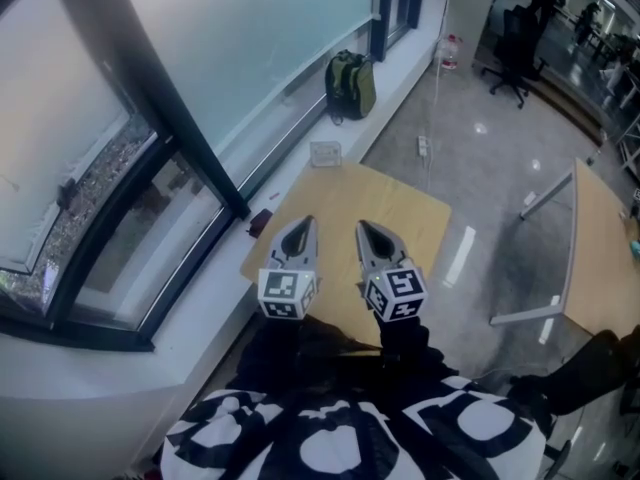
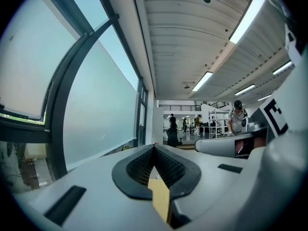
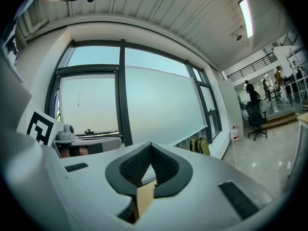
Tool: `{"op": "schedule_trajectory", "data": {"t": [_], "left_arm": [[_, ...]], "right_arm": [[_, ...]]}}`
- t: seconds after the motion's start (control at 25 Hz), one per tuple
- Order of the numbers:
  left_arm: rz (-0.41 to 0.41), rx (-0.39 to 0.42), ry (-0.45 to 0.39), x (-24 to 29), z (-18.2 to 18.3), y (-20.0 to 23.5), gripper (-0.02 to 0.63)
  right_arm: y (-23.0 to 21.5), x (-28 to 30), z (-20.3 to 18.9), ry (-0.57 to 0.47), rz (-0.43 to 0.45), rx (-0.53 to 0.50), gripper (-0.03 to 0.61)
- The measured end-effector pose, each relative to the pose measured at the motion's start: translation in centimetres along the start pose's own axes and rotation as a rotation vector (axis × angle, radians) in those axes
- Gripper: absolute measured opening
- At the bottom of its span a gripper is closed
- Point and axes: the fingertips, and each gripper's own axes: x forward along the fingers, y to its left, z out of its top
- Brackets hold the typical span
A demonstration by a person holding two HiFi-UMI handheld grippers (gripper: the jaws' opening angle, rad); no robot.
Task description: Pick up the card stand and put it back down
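The card stand (image 1: 325, 153), a small clear plastic holder, stands upright at the far edge of the light wooden table (image 1: 400, 208). My left gripper (image 1: 307, 221) and right gripper (image 1: 363, 226) hover side by side over the table's near half, well short of the stand. In the left gripper view the left gripper (image 2: 154, 147) has its jaws together with nothing between them. In the right gripper view the right gripper (image 3: 150, 144) is likewise shut and empty. The stand shows in neither gripper view.
A green backpack (image 1: 350, 85) leans on the window ledge beyond the table. A small dark object (image 1: 260, 221) lies on the ledge at the table's left. A second table (image 1: 600, 248) stands to the right, an office chair (image 1: 515, 43) farther off.
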Motion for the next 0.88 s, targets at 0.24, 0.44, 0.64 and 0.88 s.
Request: {"op": "schedule_trajectory", "data": {"t": [0.24, 0.44, 0.64, 0.88], "left_arm": [[-0.01, -0.002, -0.004, 0.0, -0.4, -0.2, 0.009], [-0.018, -0.005, -0.008, 0.1, -0.3, -0.5, 0.011], [-0.019, -0.006, -0.005, 0.1, -0.6, -0.6, 0.009], [-0.025, -0.014, 0.001, 0.1, -1.0, -1.2, 0.011]], "right_arm": [[0.4, 0.1, -0.5, 0.017, -0.009, -0.031, 0.015], [0.0, -0.1, -0.4, 0.018, -0.025, -0.036, 0.015], [0.1, -0.3, -0.6, 0.023, -0.027, -0.045, 0.015], [0.2, -0.7, -0.8, 0.029, -0.021, -0.057, 0.015]]}}
